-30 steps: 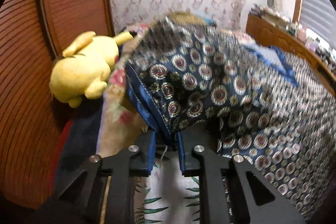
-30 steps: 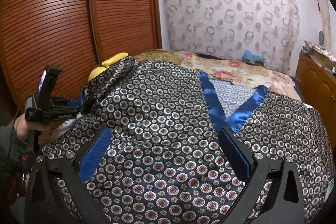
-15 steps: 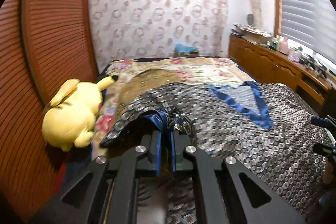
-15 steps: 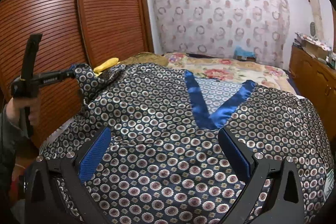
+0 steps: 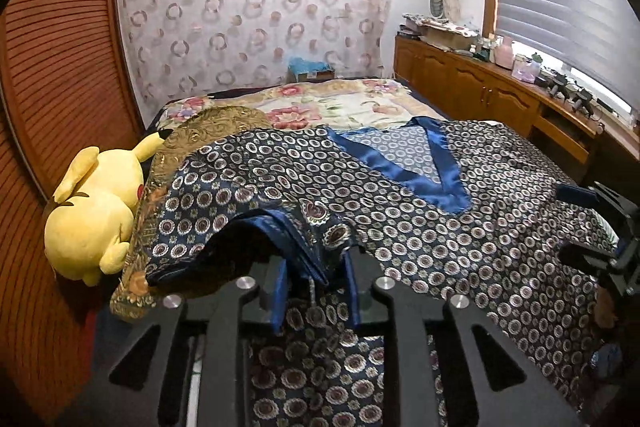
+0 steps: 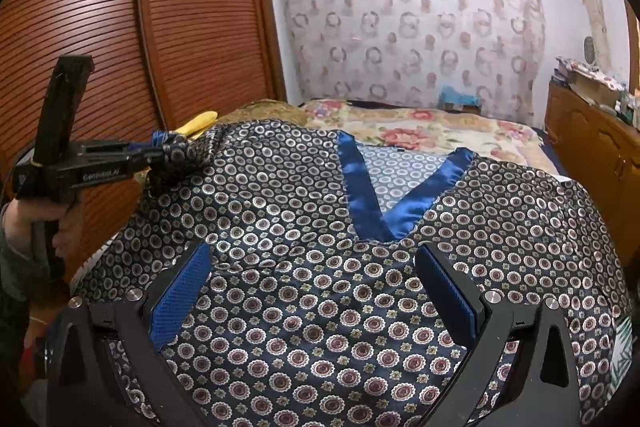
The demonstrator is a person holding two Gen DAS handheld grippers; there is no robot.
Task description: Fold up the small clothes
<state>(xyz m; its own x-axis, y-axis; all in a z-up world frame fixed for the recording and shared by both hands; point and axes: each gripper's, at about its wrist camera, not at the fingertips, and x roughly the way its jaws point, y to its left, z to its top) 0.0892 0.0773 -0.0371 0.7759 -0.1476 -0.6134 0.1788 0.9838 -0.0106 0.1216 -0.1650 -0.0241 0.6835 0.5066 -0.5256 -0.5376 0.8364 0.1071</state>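
Observation:
A dark navy satin top [image 5: 440, 227] with a circle print and a bright blue V-neck trim [image 6: 380, 203] lies spread face up on the bed. My left gripper [image 5: 316, 291] is shut on the top's left sleeve edge and holds it a little above the bed; it also shows in the right wrist view [image 6: 160, 157] at the left. My right gripper [image 6: 316, 291] is open and empty, hovering just above the lower middle of the top. It shows at the right edge of the left wrist view [image 5: 596, 227].
A yellow plush toy [image 5: 96, 215] lies at the bed's left edge against the brown slatted wardrobe [image 6: 120, 39]. A gold cushion [image 5: 212, 127] and floral bedspread [image 5: 340, 107] lie beyond the top. A wooden cabinet [image 5: 500, 99] with clutter runs along the right.
My left gripper has lowered the bunched sleeve from high in front of its camera towards the bed, so the top now lies flatter. My right gripper has stayed open above the top.

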